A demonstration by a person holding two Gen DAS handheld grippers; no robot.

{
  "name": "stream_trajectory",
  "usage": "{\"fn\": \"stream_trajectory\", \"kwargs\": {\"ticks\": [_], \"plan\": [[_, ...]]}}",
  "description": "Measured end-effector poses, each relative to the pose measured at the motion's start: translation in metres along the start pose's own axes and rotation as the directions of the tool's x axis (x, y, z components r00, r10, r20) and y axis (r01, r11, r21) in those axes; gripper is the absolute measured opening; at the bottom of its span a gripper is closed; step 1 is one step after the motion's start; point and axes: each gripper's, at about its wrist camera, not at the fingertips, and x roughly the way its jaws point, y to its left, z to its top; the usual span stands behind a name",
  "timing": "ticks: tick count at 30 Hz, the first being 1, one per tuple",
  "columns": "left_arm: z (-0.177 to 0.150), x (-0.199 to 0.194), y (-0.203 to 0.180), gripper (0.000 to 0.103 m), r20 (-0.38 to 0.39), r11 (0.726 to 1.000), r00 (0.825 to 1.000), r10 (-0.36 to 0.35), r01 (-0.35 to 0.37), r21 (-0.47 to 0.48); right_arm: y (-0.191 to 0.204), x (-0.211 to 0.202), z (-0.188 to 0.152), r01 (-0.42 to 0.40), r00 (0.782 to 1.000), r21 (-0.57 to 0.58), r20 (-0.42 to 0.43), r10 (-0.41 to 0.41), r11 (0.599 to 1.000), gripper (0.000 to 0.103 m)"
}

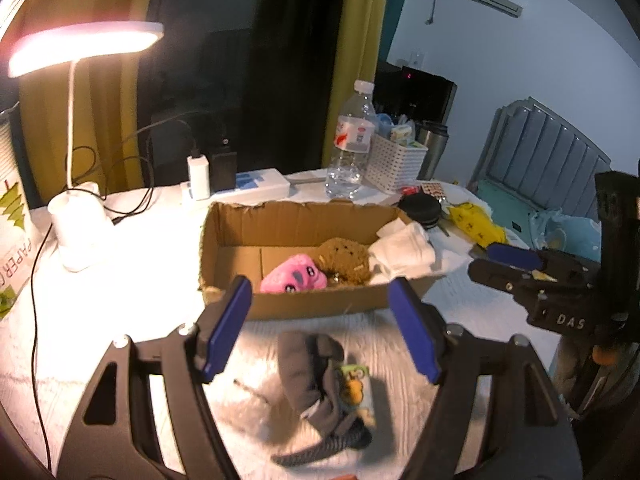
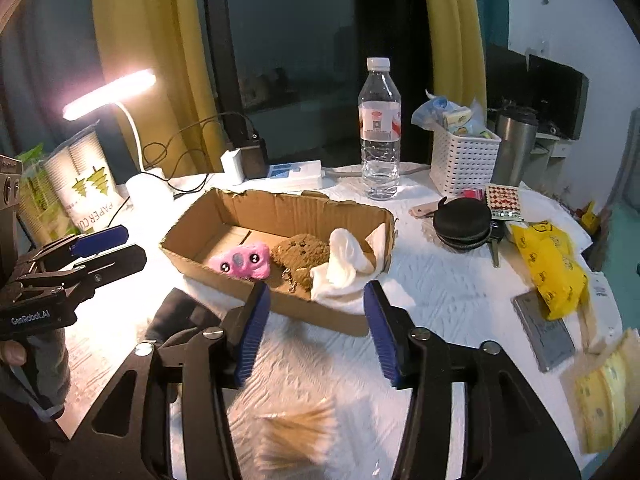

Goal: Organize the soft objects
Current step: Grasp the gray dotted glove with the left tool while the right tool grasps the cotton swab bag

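Low in the left wrist view, the left claw [image 1: 320,332] hangs spread and empty over the gray sock [image 1: 316,384] on the counter [image 1: 120,320], lined up for a pinch. Right claw [image 2: 316,328] spread and empty too, facing the cardboard box [image 2: 280,208] mid-frame, where pink plush [image 2: 244,266], brown plush [image 2: 300,258] and white cloth [image 2: 344,264] already sit gathered.

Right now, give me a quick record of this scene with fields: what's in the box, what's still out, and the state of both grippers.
box: cardboard box, open top, on the white table cover
in box: pink plush, brown plush, white cloth draped over the right end
still out: grey sock on the cover, in front of the box
left gripper: open, empty, above the grey sock
right gripper: open, empty, in front of the box
unclear: blurred tan object under the right gripper
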Motion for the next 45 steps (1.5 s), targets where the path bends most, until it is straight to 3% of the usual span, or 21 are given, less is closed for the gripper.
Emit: {"fn": "stream_trajectory", "kwargs": {"ticks": [16, 18, 30, 32, 38, 45], "plan": [[-0.052, -0.028, 0.001, 0.073, -0.033, 1.0, 0.999, -0.008, 0.008, -0.002, 0.017, -0.021, -0.05, 0.012, 1.0, 0.019, -0.016, -0.012, 1.0, 0.062], [-0.058, -0.026, 0.0, 0.073, -0.045, 1.0, 0.999, -0.011, 0.011, 0.002, 0.016, -0.02, -0.057, 0.014, 1.0, 0.031, -0.014, -0.013, 0.999, 0.073], [-0.081, 0.013, -0.011, 0.071, -0.159, 0.999, 0.987, -0.007, 0.012, 0.032, 0.002, 0.008, -0.09, -0.001, 0.994, 0.071, -0.11, 0.009, 0.998, 0.075], [-0.082, 0.02, -0.012, 0.059, -0.182, 0.999, 0.983, -0.002, 0.01, 0.04, -0.001, 0.014, -0.093, -0.003, 0.992, 0.075, -0.122, 0.012, 0.997, 0.075], [-0.086, 0.032, -0.013, 0.042, -0.222, 0.999, 0.975, 0.003, 0.006, 0.042, -0.003, 0.031, -0.102, -0.019, 0.99, 0.067, -0.14, 0.028, 0.998, 0.084], [-0.085, 0.03, -0.019, 0.037, -0.212, 0.999, 0.977, 0.006, 0.005, 0.048, -0.001, 0.046, -0.105, -0.06, 0.983, 0.059, -0.172, 0.069, 0.996, 0.086]]}}
